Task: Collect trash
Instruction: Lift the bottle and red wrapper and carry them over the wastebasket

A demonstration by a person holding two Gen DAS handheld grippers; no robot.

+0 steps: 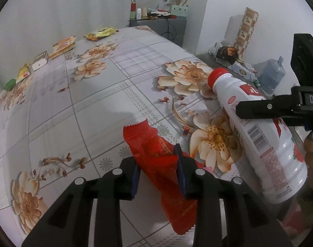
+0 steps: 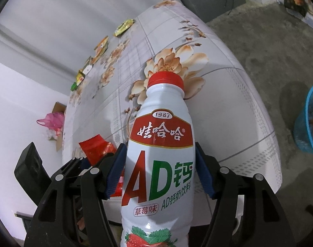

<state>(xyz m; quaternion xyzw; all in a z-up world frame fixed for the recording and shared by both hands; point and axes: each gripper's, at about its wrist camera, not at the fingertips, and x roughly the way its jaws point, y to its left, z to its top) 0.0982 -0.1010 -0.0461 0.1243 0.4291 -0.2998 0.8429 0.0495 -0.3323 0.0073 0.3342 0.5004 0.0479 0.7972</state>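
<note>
My left gripper (image 1: 157, 169) is shut on a red snack wrapper (image 1: 154, 154) and holds it over the near edge of the flowered table (image 1: 94, 103). My right gripper (image 2: 159, 168) is shut on a white drink bottle with a red cap (image 2: 158, 144), held tilted above the table's right edge. The bottle also shows in the left wrist view (image 1: 259, 131), with the right gripper's finger (image 1: 265, 109) across it. The wrapper shows in the right wrist view (image 2: 96, 148), left of the bottle.
Several snack packets and a small box (image 1: 40, 59) lie along the table's far left edge. A blue mesh bin (image 2: 309, 121) stands on the floor to the right. A grey cabinet (image 1: 158, 25) with clutter and a water jug (image 1: 270, 76) stand beyond.
</note>
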